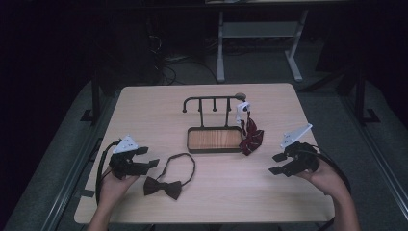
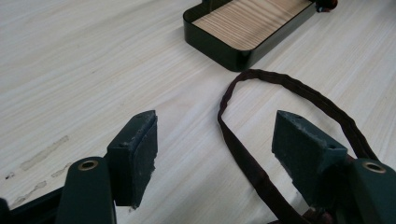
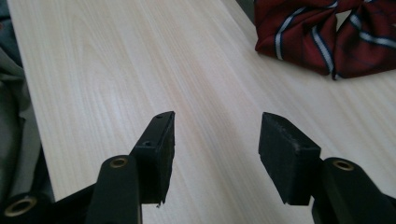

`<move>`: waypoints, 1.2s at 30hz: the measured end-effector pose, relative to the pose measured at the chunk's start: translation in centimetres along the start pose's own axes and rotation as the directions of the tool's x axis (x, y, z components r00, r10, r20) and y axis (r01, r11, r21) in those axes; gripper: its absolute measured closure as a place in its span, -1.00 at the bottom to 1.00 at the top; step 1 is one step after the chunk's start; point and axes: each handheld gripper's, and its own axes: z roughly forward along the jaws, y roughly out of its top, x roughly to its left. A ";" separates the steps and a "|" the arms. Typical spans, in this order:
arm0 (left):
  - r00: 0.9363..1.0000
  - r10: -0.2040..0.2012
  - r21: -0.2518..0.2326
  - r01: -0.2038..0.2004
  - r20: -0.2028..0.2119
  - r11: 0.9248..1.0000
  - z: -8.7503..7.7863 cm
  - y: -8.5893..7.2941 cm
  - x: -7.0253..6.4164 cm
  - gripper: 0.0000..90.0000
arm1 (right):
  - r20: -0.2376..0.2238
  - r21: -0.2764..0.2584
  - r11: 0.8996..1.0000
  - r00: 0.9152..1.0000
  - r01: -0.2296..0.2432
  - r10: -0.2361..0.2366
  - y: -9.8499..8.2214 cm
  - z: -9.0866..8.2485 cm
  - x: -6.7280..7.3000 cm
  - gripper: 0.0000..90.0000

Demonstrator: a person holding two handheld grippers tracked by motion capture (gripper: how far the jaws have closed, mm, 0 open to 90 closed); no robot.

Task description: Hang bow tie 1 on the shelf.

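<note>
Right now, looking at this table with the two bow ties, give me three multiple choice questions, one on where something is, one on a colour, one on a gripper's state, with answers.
1. Where does the dark brown bow tie lie?
A. In the tray
B. On the table by the left gripper
C. On the rack

2. What colour is the striped bow tie hanging at the rack's right end?
A. Dark red
B. Green
C. Yellow

3. How does the right gripper stand?
A. Shut on the strap
B. Shut, empty
C. Open, empty

Answers: 1 B, it rests on the table beside the left gripper, in front of the tray. 2 A, dark red with pale stripes. 3 C, its jaws stand apart over bare wood.
</note>
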 end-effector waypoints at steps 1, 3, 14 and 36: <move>1.000 0.000 0.000 0.000 0.000 1.000 0.0 0.0 0.0 -0.30 | 0.007 -0.002 1.000 1.000 0.000 0.000 -0.2 0.0 0.0 0.00; 1.000 0.000 -0.001 0.000 0.006 1.000 0.1 0.0 -0.1 -0.28 | 0.002 -0.005 1.000 1.000 -0.015 0.015 -0.4 0.2 -0.1 0.00; 0.999 0.038 0.044 -0.039 0.019 0.998 0.8 0.3 -0.5 -0.16 | 0.013 -0.014 1.000 1.000 -0.018 0.018 -1.0 0.9 0.3 -0.04; 0.989 0.096 0.225 -0.120 0.115 0.967 4.8 3.1 -0.5 0.12 | 0.002 -0.038 0.999 1.000 -0.030 0.030 -1.5 0.8 0.8 -0.15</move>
